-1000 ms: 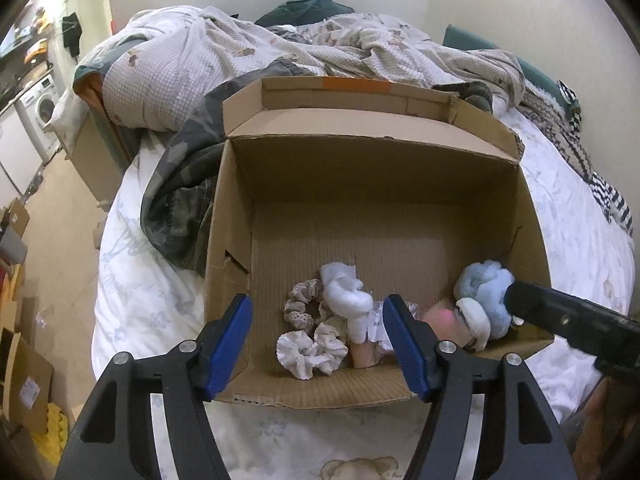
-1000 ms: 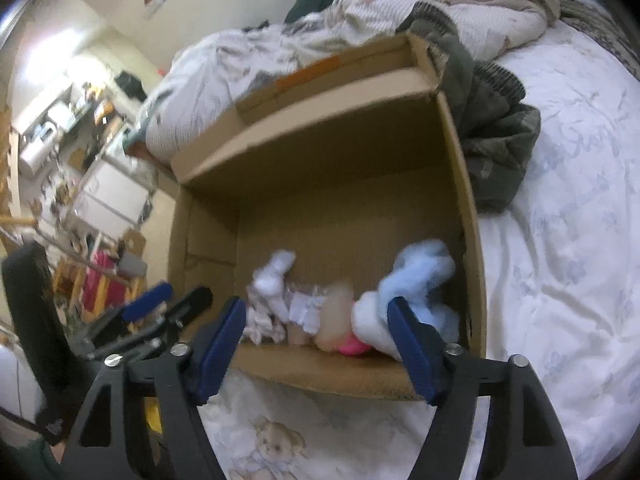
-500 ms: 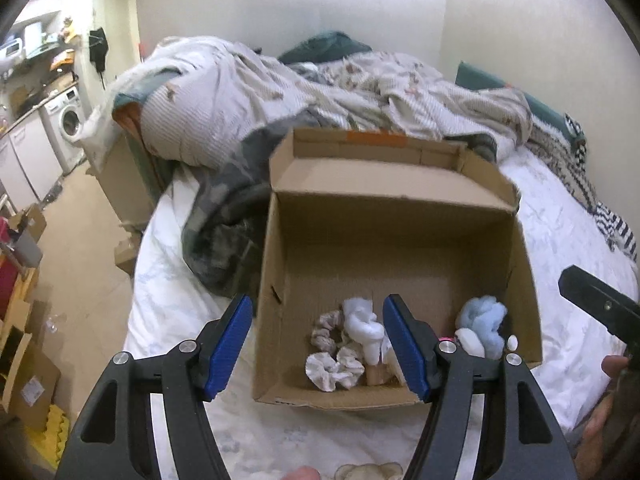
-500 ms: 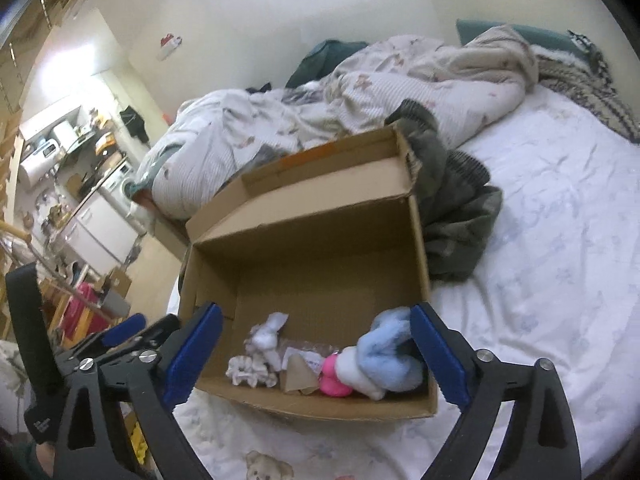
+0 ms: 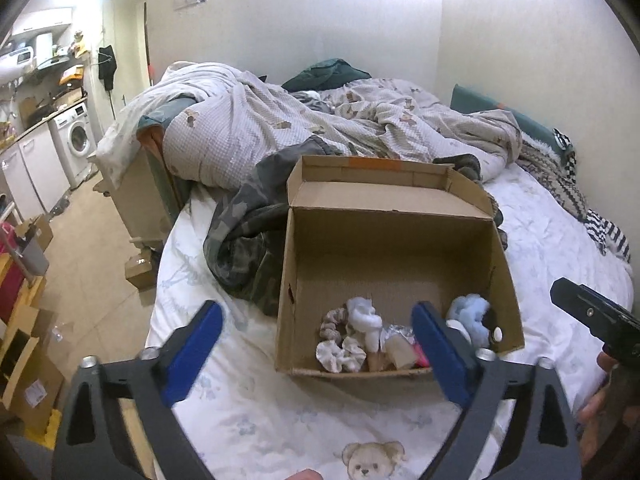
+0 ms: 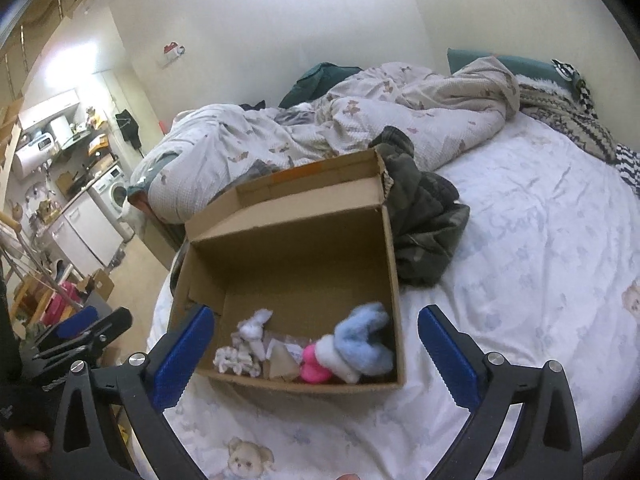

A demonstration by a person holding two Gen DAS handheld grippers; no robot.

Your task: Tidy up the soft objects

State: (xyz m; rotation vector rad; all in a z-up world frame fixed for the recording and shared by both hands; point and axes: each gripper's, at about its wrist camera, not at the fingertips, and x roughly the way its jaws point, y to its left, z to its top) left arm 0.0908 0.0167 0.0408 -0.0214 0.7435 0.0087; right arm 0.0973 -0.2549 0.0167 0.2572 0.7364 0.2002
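Looking across from the left, the floor side had stacked cartons and a white washing machine point(image 5: 80, 138) way off by the counter, nothing to do with the job. Next came the white bear-print bedsheet point(image 5: 248, 412), then a crumpled camouflage jacket point(image 5: 244, 248) bunched right against the left wall of the open brown cardboard box point(image 5: 384, 264). My guess is the box was parked near the bed's edge so both tools could reach in from the front without leaning.

All the soft stuff sat bunched along the box's near wall, probably because that's simply where it got dropped. From the left: a beige-and-white fabric scrunchie point(image 5: 340, 354), a knotted white fluffy scrunchie point(image 5: 362, 314), something tan and crinkly wrapped that I couldn't make out, a hot pink plush bit point(image 6: 314, 366), and the pale blue fuzzy scrunchie point(image 6: 362, 346) over by the right wall.

Now the tongs. The left gripper point(image 5: 316, 354) had just been opening further, its blue pads spread wide with nothing between them; it hung above the box's front-left corner, touching nothing. The right gripper point(image 6: 316, 354) had its jaws fully apart too, having widened a moment earlier, also empty and clear of the box. Looked to me like the sorting was basically done, both tools let go.
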